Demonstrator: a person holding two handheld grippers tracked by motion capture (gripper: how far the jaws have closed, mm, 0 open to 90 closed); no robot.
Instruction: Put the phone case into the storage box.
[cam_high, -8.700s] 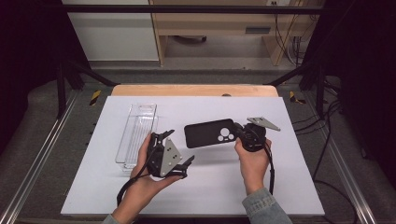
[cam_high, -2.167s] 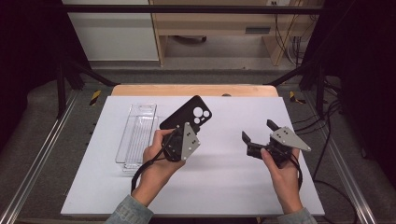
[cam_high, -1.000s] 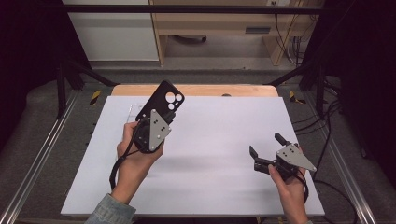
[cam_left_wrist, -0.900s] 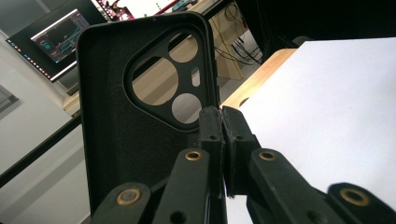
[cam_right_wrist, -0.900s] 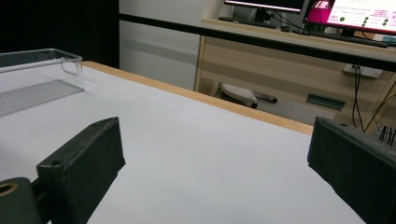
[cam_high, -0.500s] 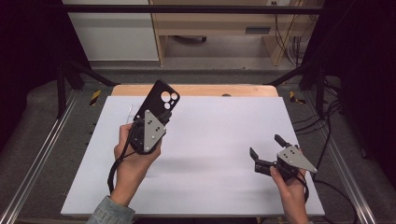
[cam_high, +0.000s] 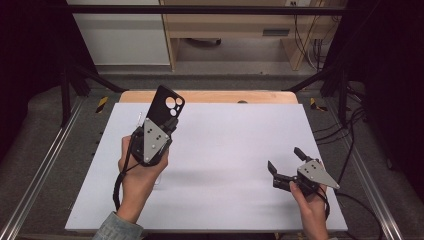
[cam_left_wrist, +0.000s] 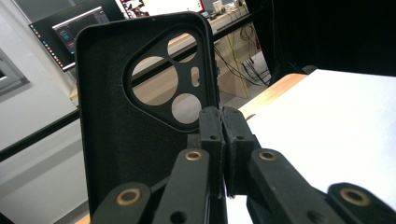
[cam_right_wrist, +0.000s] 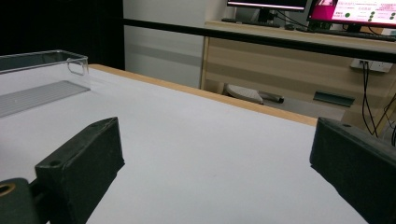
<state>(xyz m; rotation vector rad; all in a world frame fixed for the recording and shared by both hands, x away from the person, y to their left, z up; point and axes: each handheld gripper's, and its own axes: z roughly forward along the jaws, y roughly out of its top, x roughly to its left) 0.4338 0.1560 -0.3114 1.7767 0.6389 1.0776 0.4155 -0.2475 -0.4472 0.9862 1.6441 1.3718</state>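
Observation:
A black phone case (cam_high: 167, 106) with round camera cut-outs stands nearly upright above the left part of the white table sheet (cam_high: 225, 150). My left gripper (cam_high: 168, 126) is shut on its lower edge. In the left gripper view the case (cam_left_wrist: 121, 135) rises to the left of the pressed-together jaws of the left gripper (cam_left_wrist: 223, 126), its inner side facing the camera. My right gripper (cam_high: 286, 160) rests low near the front right of the sheet. Its jaws are spread wide with nothing between them, as the right gripper view shows for the right gripper (cam_right_wrist: 217, 140).
A clear plastic tray (cam_right_wrist: 42, 74) lies on the sheet's left side; in the high view my left hand largely hides it. The table's wooden far edge (cam_high: 210, 96) runs along the back. Metal rails and cables flank both sides.
The case was lifted off the sheet by my left gripper, carried left and tipped more upright. My right gripper drew back to the front right, open. Both barely moved in the last half second.

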